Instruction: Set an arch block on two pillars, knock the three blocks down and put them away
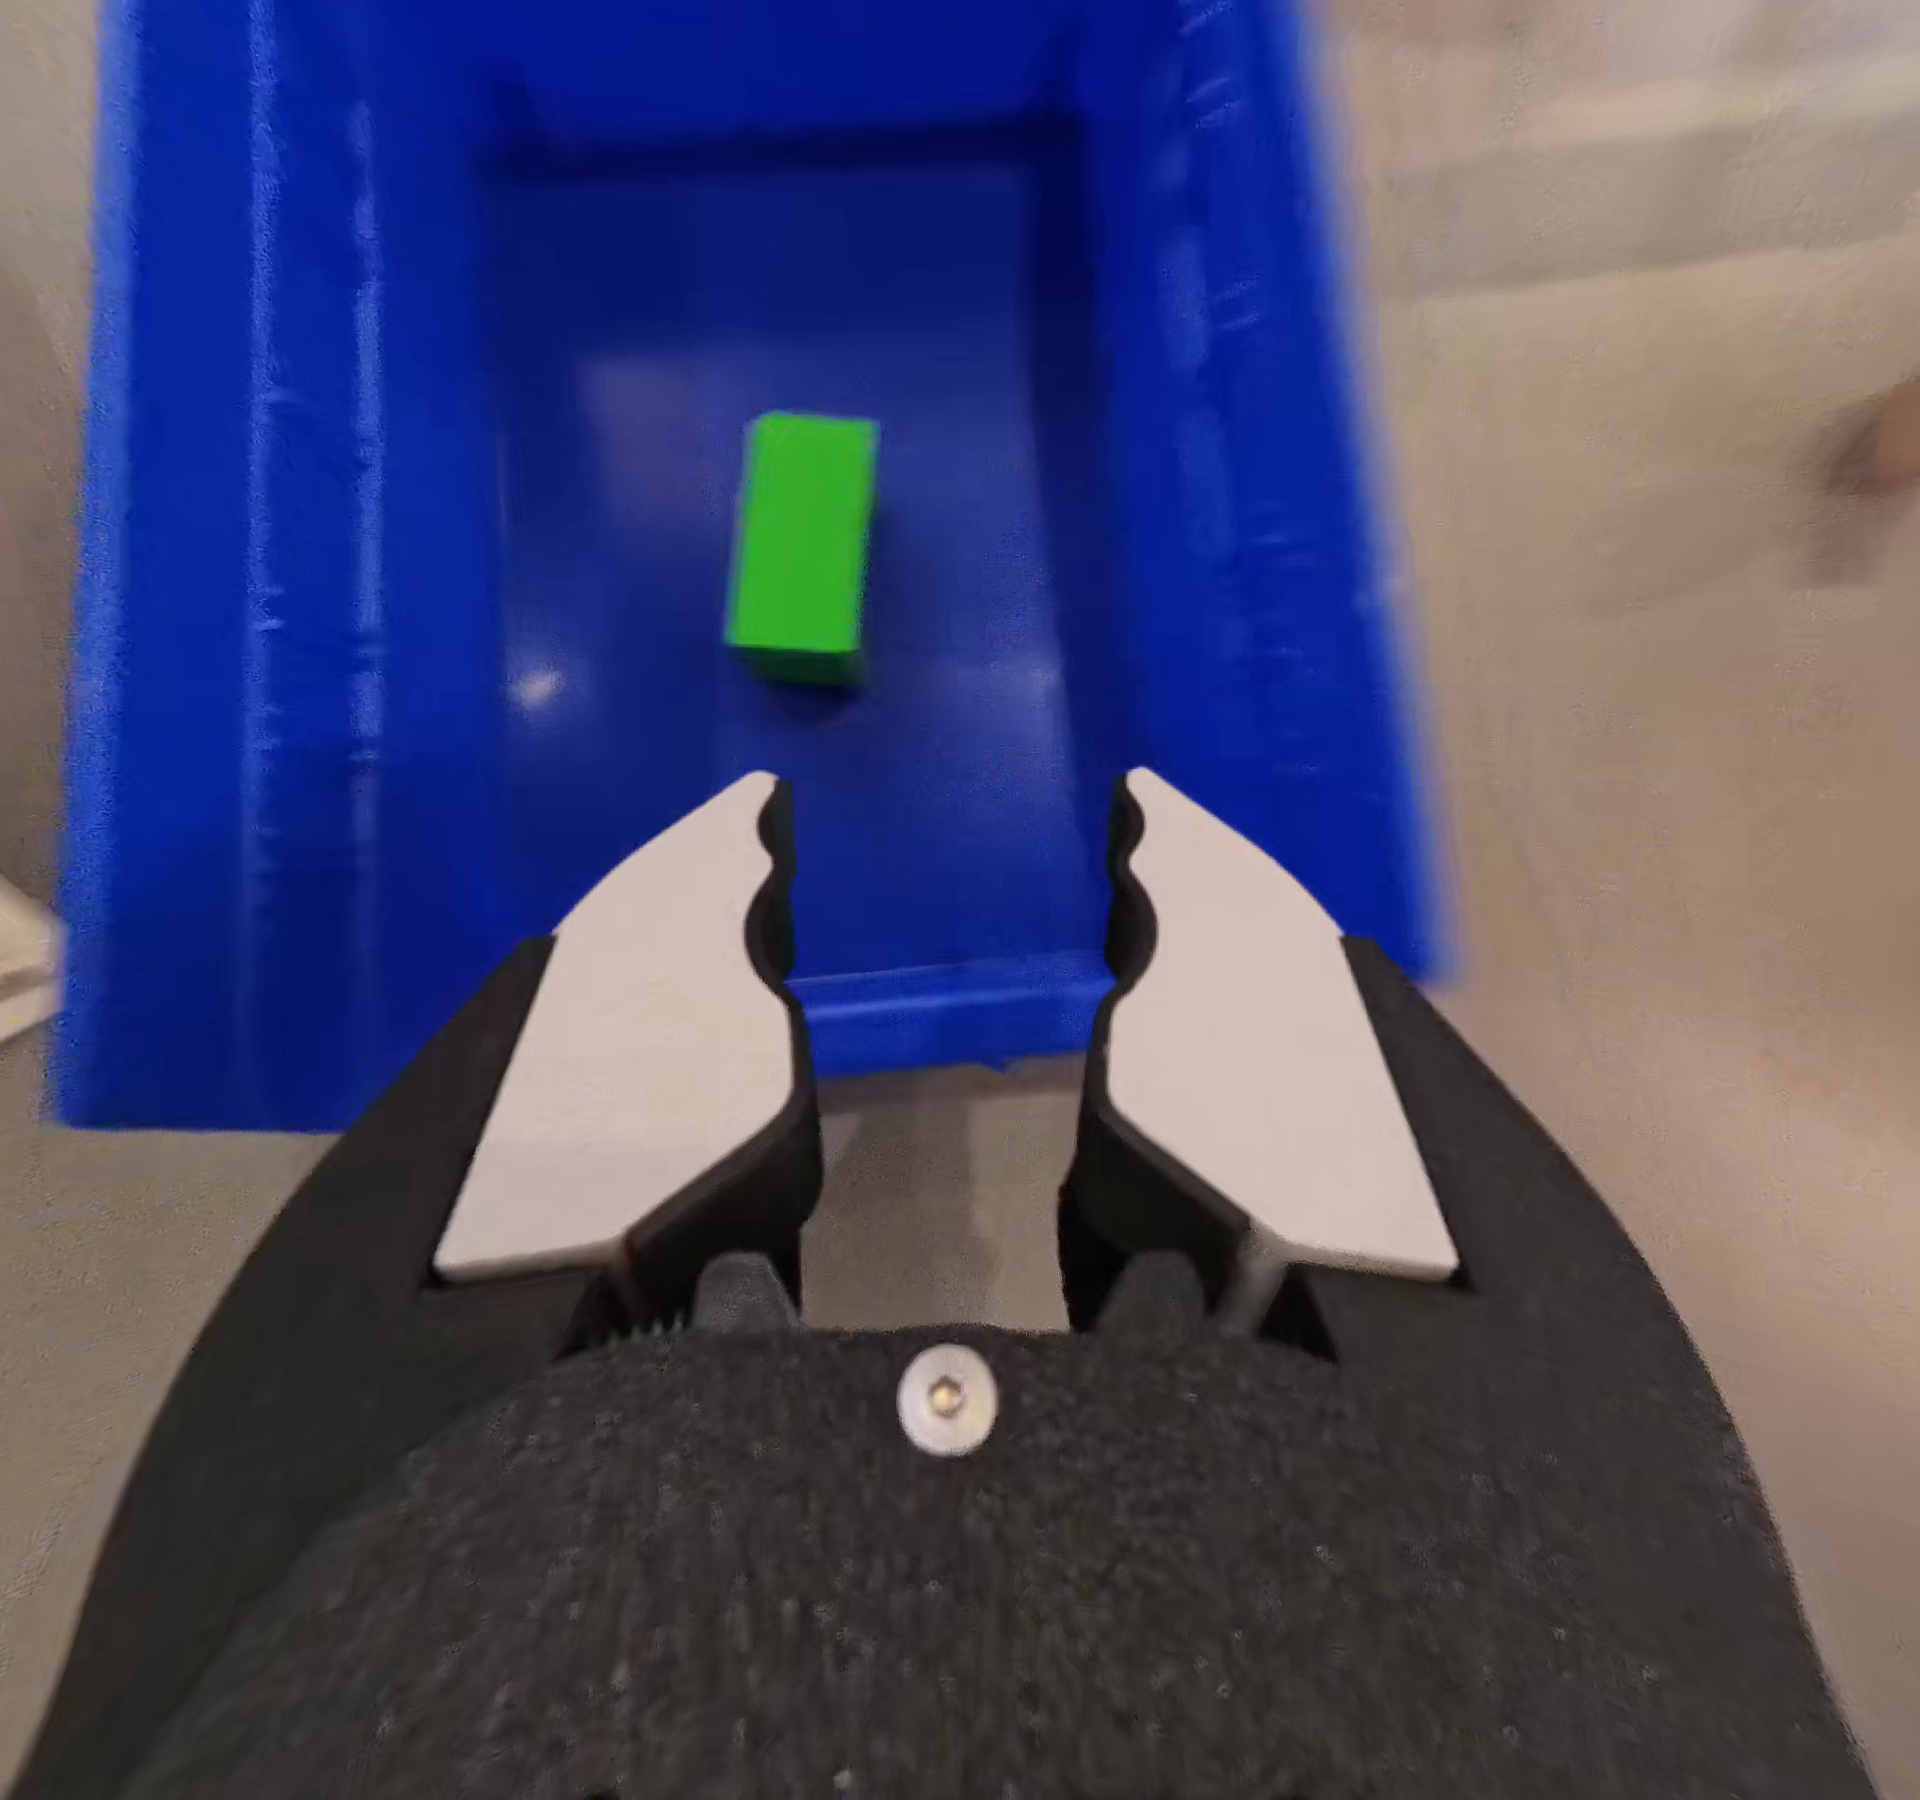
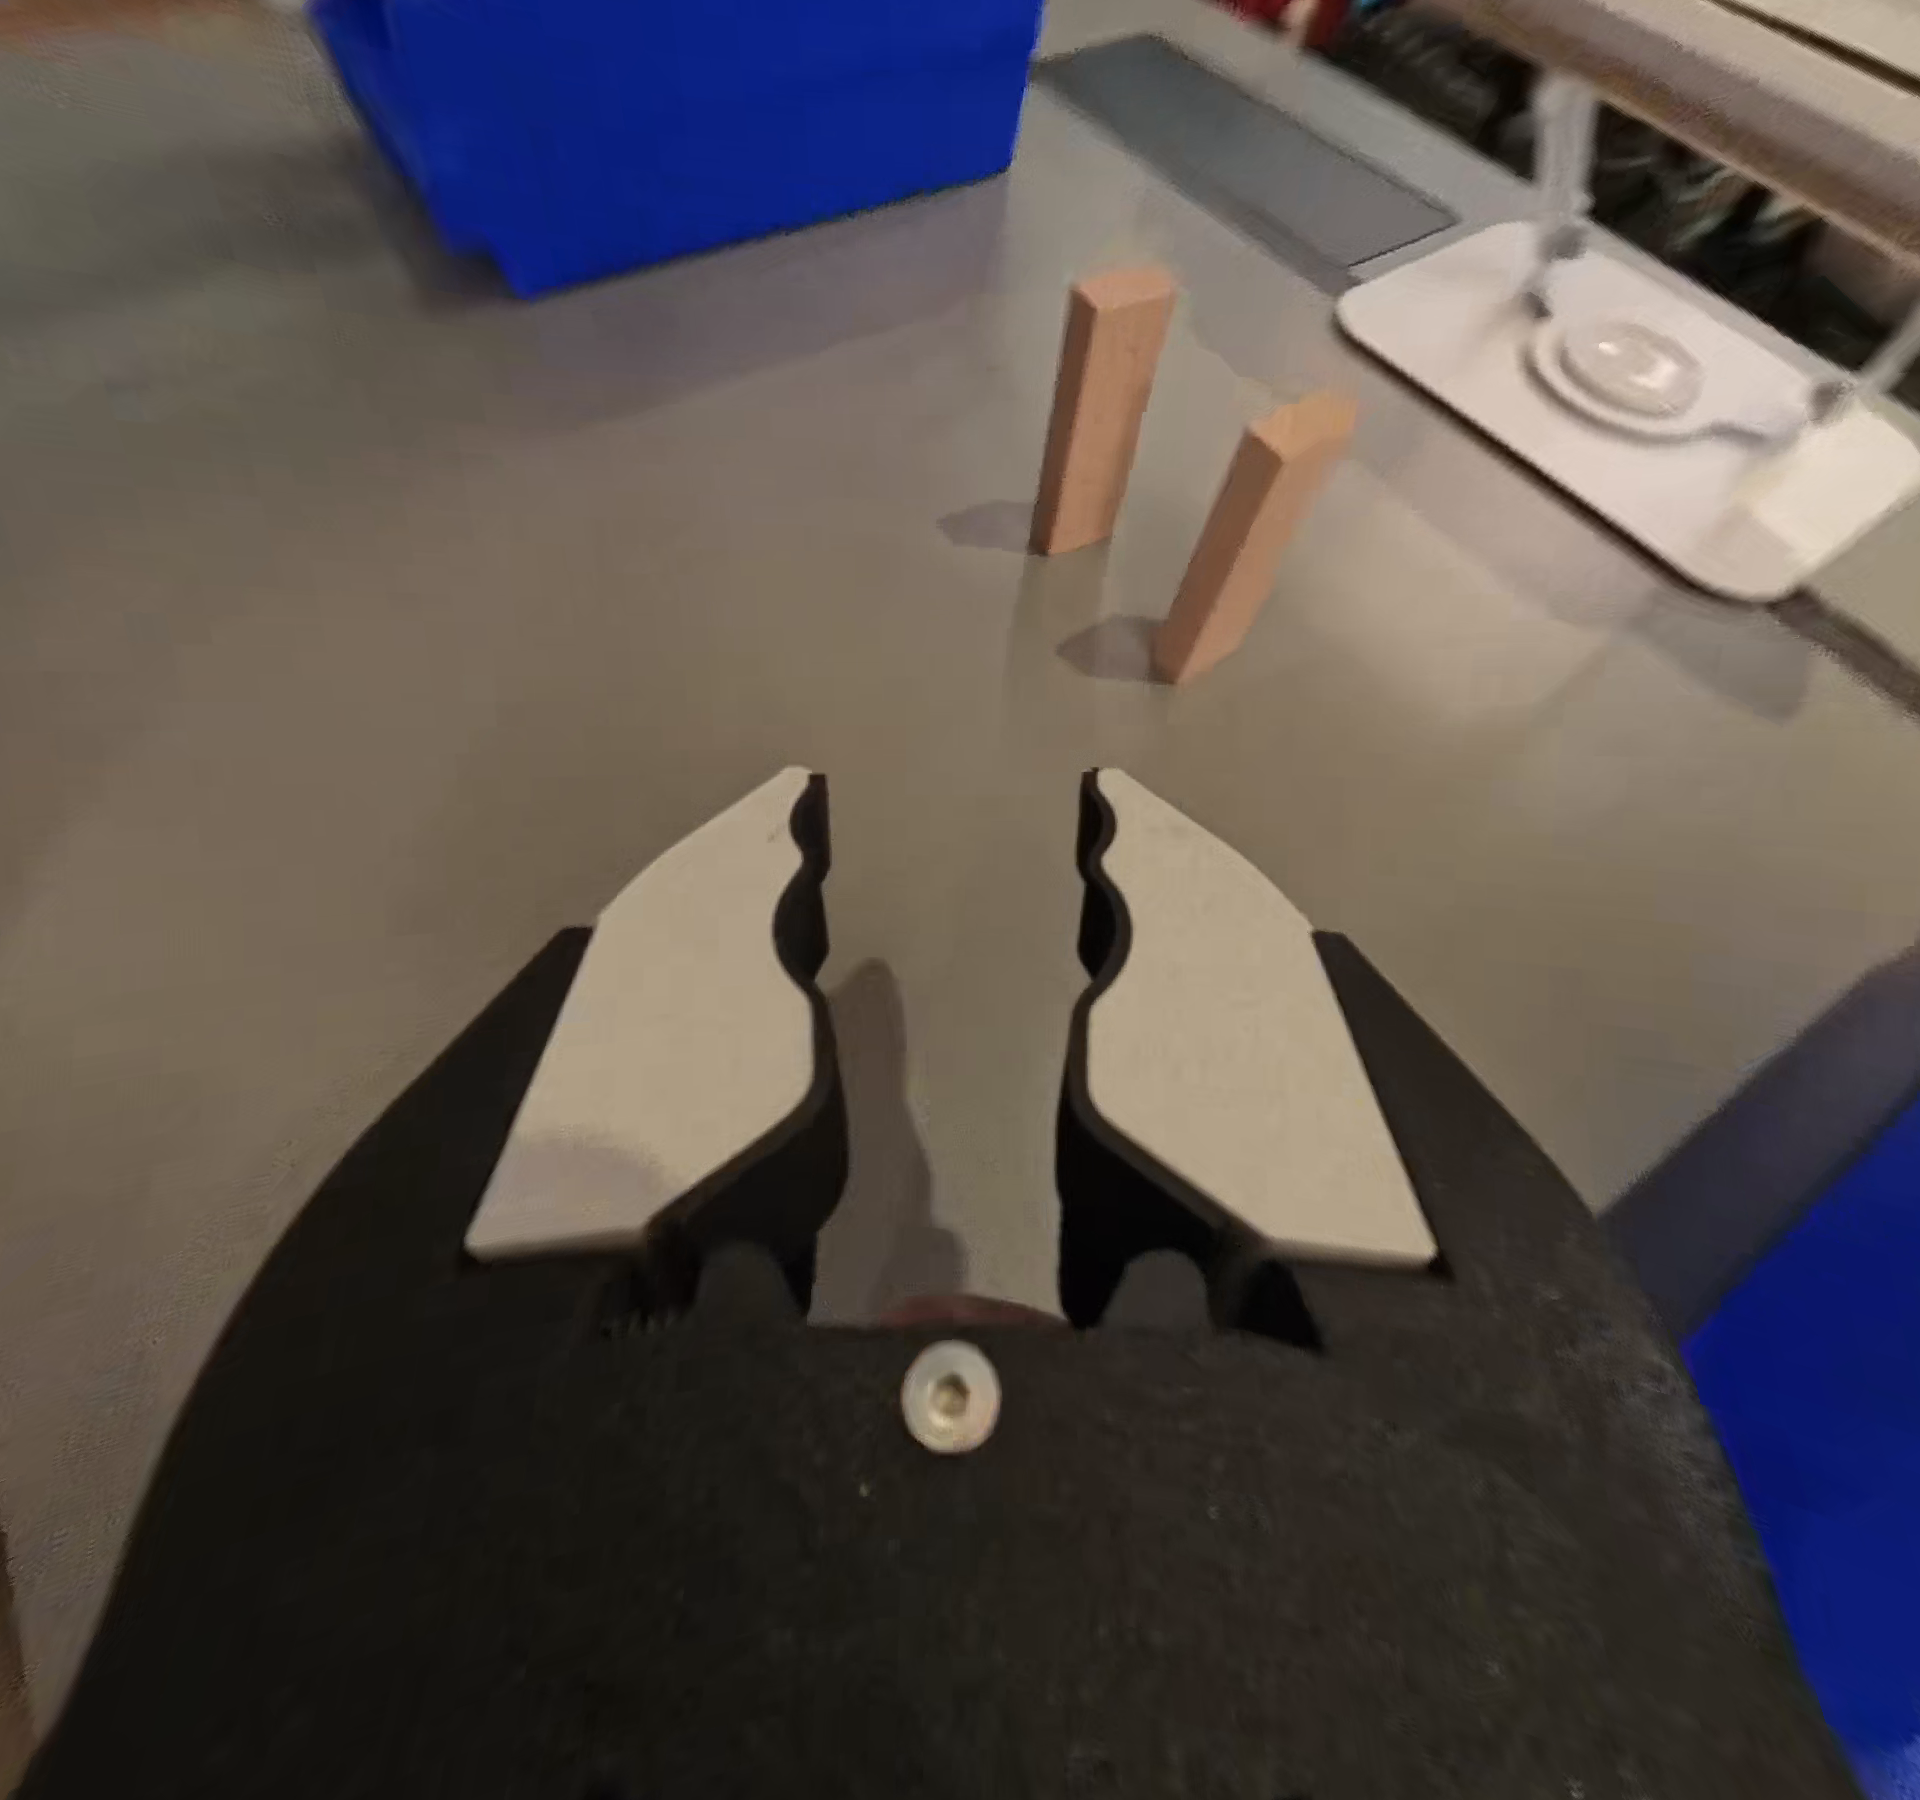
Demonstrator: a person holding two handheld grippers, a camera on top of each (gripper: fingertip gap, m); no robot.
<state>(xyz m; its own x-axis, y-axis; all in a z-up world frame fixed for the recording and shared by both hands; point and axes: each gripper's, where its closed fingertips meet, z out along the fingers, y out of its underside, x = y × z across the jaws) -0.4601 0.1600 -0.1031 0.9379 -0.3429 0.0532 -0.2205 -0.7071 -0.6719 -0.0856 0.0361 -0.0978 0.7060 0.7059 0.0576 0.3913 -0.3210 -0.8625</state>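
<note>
Left claw spread apart, empty, above the near rim of a blue bin; green block lies flat on the bin floor just ahead of its tips. Right claw also parted, empty, over the grey surface; two wooden pillars stand upright ahead, slightly right, apart from each other.
</note>
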